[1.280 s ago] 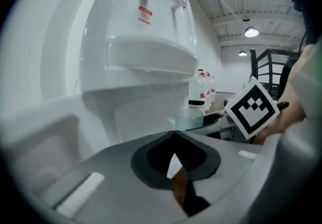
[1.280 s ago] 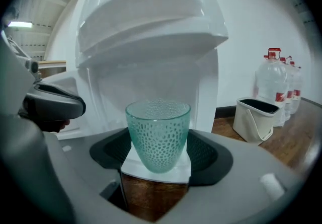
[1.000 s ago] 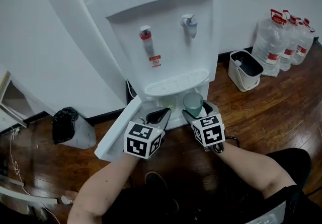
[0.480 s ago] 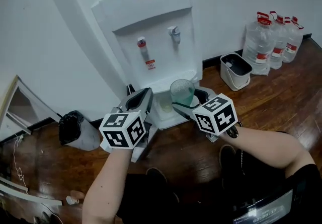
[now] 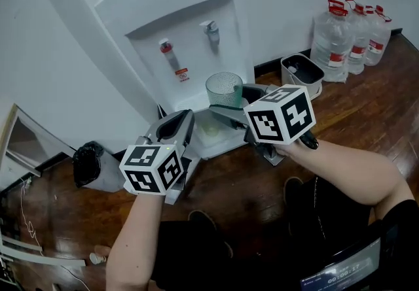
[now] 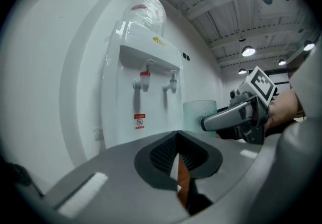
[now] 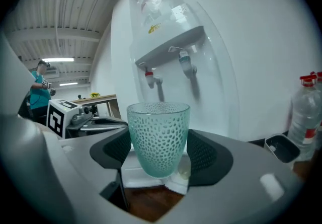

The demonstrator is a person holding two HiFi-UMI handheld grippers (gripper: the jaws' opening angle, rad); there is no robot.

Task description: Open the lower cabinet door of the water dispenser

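Observation:
The white water dispenser point(image 5: 190, 28) stands against the wall, with a red tap point(image 5: 165, 48) and a blue tap point(image 5: 211, 29). Its lower cabinet point(image 5: 219, 142) is open. A strip of the swung-out door point(image 5: 174, 194) shows under my left gripper point(image 5: 171, 125). That gripper is open in front of the cabinet; its jaws have just been opening, with nothing between them point(image 6: 177, 153). My right gripper point(image 5: 229, 101) is shut on a pale green dimpled glass cup point(image 5: 224, 90), held upright before the drip tray. The pads press both sides of the cup point(image 7: 158, 137).
Several large water jugs point(image 5: 350, 25) and a white bin point(image 5: 301, 70) stand by the wall to the right. A bin lined with a black bag point(image 5: 88, 165) sits to the left of the dispenser. The floor is dark wood, with cables at far left. A person point(image 7: 37, 92) stands far off.
Both grippers have risen. The cup has come up from cabinet height to the level of the drip tray. The open door, in plain view a second ago, is now mostly behind my left gripper.

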